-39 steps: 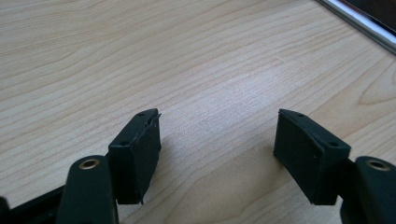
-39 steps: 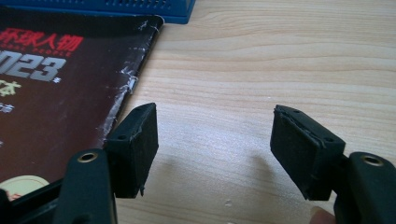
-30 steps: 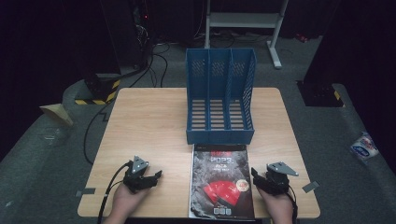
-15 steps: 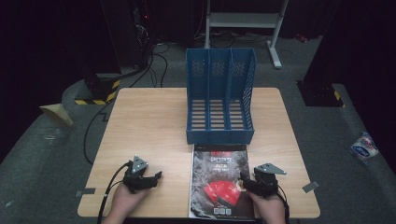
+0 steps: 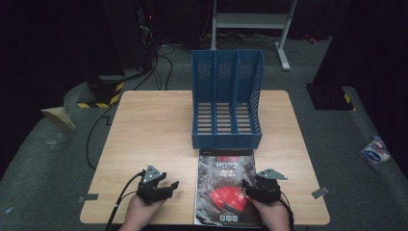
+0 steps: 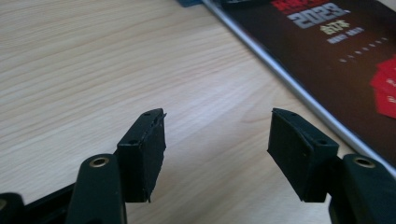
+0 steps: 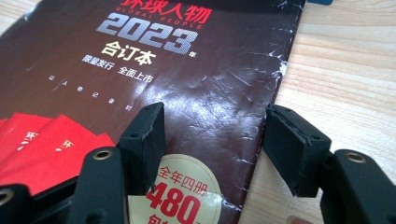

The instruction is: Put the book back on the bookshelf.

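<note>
Desk, wooden, carries a blue three-slot file rack at the far middle, open side facing the person, so a flat item can slide straight in. Magazine, dark cover with red graphic, lies flat just in front of the rack, near edge at the desk's front. Right gripper jaws apart, straddling the magazine's right edge, likely lining up a pinch. Left gripper jaws apart over bare wood left of the magazine, idle.
</note>
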`<state>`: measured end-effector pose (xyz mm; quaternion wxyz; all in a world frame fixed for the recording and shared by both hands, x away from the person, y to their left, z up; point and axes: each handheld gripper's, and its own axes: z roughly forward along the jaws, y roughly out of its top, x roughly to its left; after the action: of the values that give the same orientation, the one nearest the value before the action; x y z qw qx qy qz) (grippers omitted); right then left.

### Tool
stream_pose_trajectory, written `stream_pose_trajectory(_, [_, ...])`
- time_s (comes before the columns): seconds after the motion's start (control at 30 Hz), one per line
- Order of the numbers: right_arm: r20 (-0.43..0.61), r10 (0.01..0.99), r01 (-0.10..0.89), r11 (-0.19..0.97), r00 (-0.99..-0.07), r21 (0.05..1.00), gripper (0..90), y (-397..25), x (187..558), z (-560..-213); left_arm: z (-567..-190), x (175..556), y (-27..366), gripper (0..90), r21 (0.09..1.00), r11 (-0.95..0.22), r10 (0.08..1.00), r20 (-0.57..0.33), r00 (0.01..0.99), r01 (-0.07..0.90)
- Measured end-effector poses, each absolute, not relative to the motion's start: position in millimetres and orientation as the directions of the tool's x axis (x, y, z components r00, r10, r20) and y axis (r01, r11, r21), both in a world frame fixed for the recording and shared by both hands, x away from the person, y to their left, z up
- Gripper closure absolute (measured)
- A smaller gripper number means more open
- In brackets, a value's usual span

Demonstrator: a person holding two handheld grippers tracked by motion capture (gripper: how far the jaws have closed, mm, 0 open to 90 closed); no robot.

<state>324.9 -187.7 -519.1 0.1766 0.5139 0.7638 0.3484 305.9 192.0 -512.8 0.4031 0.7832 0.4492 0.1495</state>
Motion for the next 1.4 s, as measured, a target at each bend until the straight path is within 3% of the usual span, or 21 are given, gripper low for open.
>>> stream_pose_trajectory(0.33, [0.084,0.874,0.644,0.284,-0.478,0.711,39.6,-165,319,-519,-517,301,174,39.0,0.743,-0.310,0.781,-0.156,0.605,0.593])
stream_pose_trajectory(0.8, [0.114,0.823,0.627,0.325,-0.556,0.708,37.0,-137,311,-520,-523,303,172,37.9,0.735,-0.275,0.798,-0.186,0.574,0.620])
stream_pose_trajectory(1.0, [0.054,0.830,0.608,0.360,-0.555,0.708,35.4,-128,308,-520,-524,304,173,38.2,0.740,-0.247,0.805,-0.203,0.558,0.626])
stream_pose_trajectory(1.1, [0.054,0.837,0.612,0.353,-0.545,0.708,35.2,-126,308,-520,-524,303,172,41.9,0.742,-0.251,0.817,-0.182,0.547,0.622])
stream_pose_trajectory(1.23, [0.060,0.844,0.620,0.342,-0.533,0.707,35.6,-124,308,-520,-524,300,170,55.1,0.750,-0.263,0.842,-0.129,0.524,0.607])
stream_pose_trajectory(1.4, [0.055,0.848,0.620,0.341,-0.528,0.707,35.9,-124,307,-520,-524,300,170,60.6,0.750,-0.262,0.849,-0.120,0.514,0.608])
